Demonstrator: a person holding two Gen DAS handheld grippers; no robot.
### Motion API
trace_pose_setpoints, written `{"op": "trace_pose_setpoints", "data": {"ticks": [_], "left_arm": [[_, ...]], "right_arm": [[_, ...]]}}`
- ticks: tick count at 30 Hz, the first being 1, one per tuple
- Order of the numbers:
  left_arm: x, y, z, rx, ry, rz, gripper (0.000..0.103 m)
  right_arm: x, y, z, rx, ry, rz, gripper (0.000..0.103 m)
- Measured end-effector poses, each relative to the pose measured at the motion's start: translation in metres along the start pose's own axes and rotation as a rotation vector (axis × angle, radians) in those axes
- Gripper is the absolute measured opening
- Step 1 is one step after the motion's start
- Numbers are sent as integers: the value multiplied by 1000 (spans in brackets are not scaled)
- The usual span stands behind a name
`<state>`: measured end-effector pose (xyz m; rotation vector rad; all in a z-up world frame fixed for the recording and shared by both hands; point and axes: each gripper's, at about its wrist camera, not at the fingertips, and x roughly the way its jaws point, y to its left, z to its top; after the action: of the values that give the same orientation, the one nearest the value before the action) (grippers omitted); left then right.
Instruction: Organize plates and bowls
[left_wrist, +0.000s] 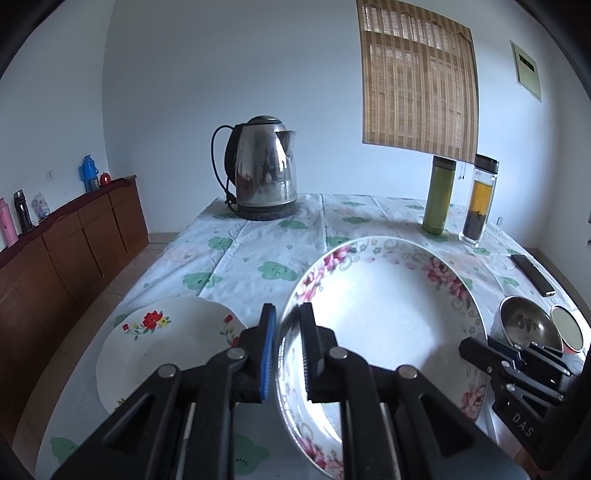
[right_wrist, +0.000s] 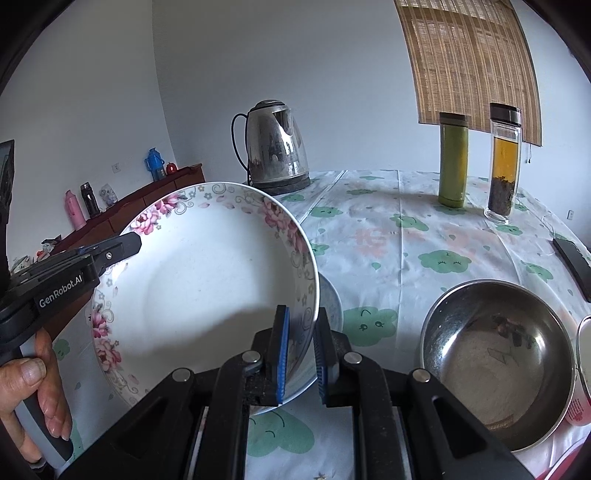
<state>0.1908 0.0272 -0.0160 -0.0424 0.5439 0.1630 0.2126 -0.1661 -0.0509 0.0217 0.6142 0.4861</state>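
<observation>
A large white plate with pink roses (left_wrist: 380, 306) is held tilted above the table. My left gripper (left_wrist: 288, 350) is shut on its left rim, and my right gripper (right_wrist: 301, 360) is shut on its right rim. The same plate fills the left of the right wrist view (right_wrist: 199, 280), with the left gripper (right_wrist: 122, 245) on its far edge. A smaller white plate with red flowers (left_wrist: 166, 347) lies on the table at the left. A steel bowl (right_wrist: 498, 365) sits at the right, also seen in the left wrist view (left_wrist: 528, 325).
A steel kettle (left_wrist: 264, 170) stands at the back of the table. A green flask (left_wrist: 439, 195) and a glass tea bottle (left_wrist: 480, 201) stand back right. A black remote (left_wrist: 532, 275) lies near the right edge. A wooden sideboard (left_wrist: 66, 243) runs along the left wall.
</observation>
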Motion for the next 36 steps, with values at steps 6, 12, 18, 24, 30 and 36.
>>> {"op": "trace_pose_setpoints", "data": {"ticks": [6, 12, 18, 24, 30, 36], "left_arm": [[13, -3, 2, -6, 11, -12, 10], [21, -3, 1, -14, 17, -25, 10], [28, -3, 0, -15, 20, -37, 10], [29, -4, 0, -14, 20, -41, 10], [33, -6, -2, -18, 29, -41, 10], [41, -3, -4, -25, 51, -47, 10]], "right_arm": [[3, -2, 2, 0, -2, -23, 14], [7, -4, 2, 2, 0, -43, 14], [11, -5, 2, 2, 5, -60, 14], [13, -6, 3, 11, 3, -74, 14], [14, -5, 4, 4, 3, -84, 14], [16, -5, 5, 4, 10, -93, 14]]}}
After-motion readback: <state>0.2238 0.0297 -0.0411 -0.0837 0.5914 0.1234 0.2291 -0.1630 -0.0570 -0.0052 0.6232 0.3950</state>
